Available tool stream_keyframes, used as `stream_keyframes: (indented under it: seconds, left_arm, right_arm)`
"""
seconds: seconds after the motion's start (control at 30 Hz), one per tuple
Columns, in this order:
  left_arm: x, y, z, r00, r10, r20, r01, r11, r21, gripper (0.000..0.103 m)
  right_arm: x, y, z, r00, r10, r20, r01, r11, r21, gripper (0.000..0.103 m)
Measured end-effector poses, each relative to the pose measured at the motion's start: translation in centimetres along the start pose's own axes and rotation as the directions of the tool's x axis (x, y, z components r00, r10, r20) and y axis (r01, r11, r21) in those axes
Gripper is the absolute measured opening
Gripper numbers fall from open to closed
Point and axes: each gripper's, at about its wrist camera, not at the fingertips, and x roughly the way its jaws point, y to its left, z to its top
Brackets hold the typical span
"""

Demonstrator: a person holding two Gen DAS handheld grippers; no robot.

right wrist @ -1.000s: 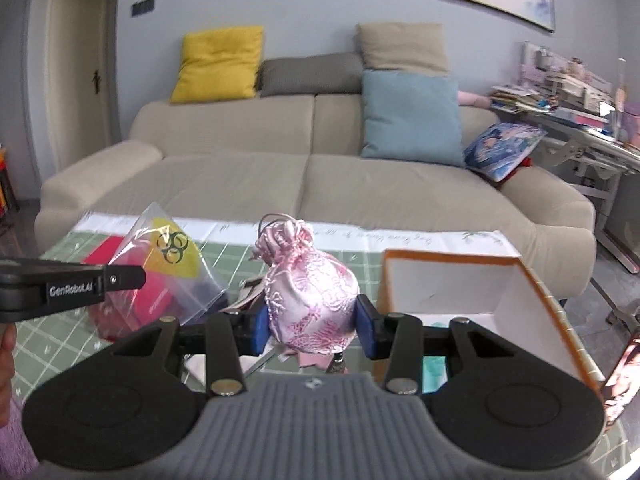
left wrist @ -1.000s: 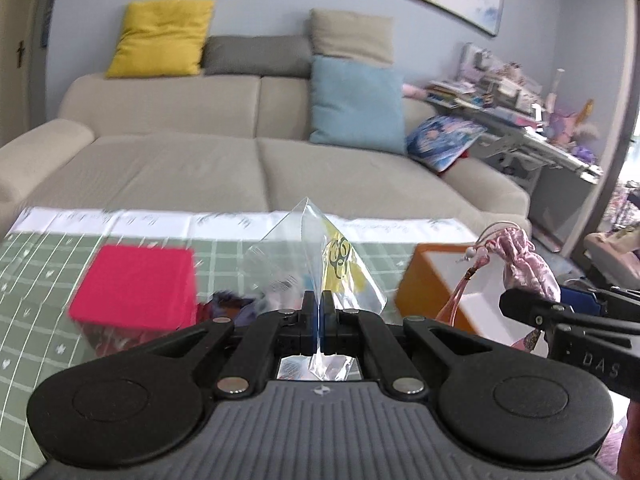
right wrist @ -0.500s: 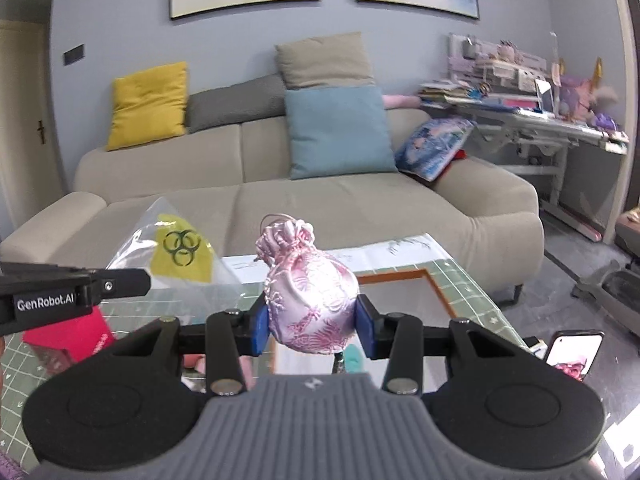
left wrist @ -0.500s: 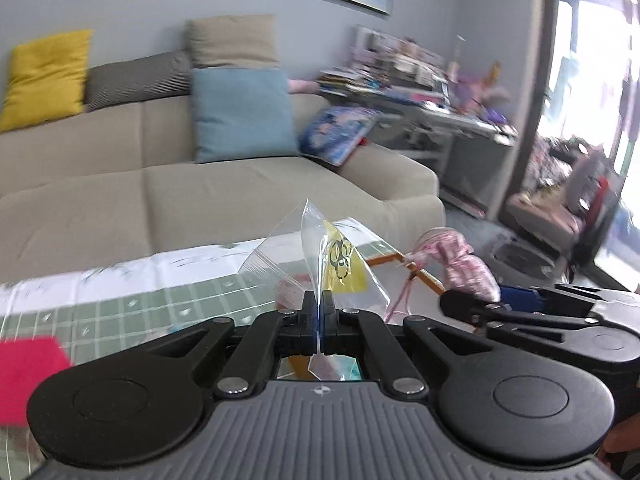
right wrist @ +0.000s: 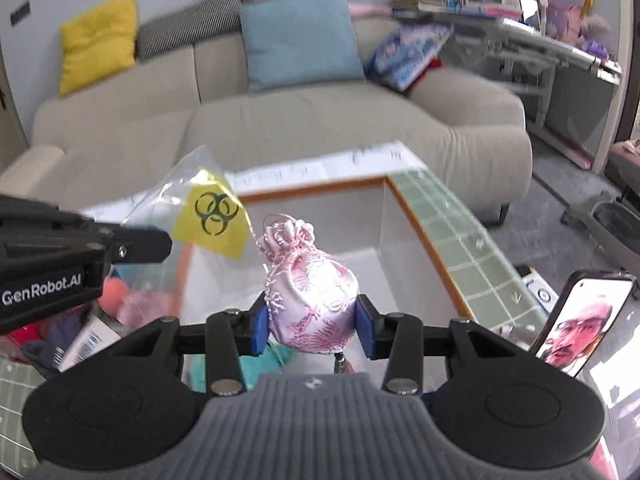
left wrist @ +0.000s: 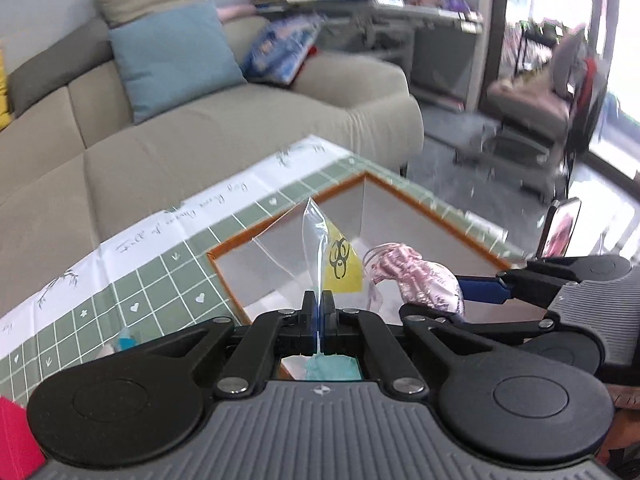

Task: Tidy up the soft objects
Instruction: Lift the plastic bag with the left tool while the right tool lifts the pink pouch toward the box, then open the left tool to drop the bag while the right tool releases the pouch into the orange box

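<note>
My left gripper is shut on the edge of a clear plastic bag with a yellow biohazard label, which stands up from the jaws. My right gripper is shut on a pink patterned drawstring pouch, pinched between its blue pads. Both hang over an open white box with an orange rim. The pouch also shows in the left wrist view, right of the bag. The bag shows left of the pouch in the right wrist view. A teal soft item lies in the box below.
The box stands on a green checked tablecloth. Left of the box lie several loose items, among them a pink ball and a red block. A phone stands at the right. A beige sofa is behind.
Both grippers have swung to the right with their loads, from beside the red block to over the white box. Each grip is unchanged.
</note>
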Motion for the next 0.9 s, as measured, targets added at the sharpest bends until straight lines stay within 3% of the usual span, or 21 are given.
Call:
stream_keyframes:
  seconds: [0.23,0.37,0.73,0.83,0.9]
  left_arm:
    - [4.9,0.7,0.2,0.989,-0.032,-0.147,0.024,0.998,-0.054,0.000]
    - [7.0,0.7,-0.1,0.975,-0.024,-0.219,0.020,1.000,-0.020,0.000]
    - [9.0,0.1,-0.4,0.962,-0.040,-0.271,0.046,0.999,0.016,0.002]
    - [8.9,-0.2,-0.4,0.961,-0.024,-0.277,0.033,0.999,0.027,0.008]
    - [8.9,-0.1,-0.4,0.959,-0.010,-0.284,0.018,0.999,0.026,0.018]
  right_arm:
    - [4.1,-0.6,-0.2,0.991,0.002,-0.131,-0.006,1.000,-0.030,0.043]
    - [6.0,-0.5,0.0,0.980,0.003,-0.198,-0.018,0.997,-0.074,0.043]
    - [8.1,0.2,-0.5,0.963,-0.069,-0.262,0.021,0.983,-0.180,0.044]
    - [8.2,0.5,-0.9,0.961,-0.083,-0.265,0.026,0.977,-0.213,0.044]
    - [8.2,0.7,-1.0,0.961,-0.088,-0.263,0.026,0.973,-0.231,0.047]
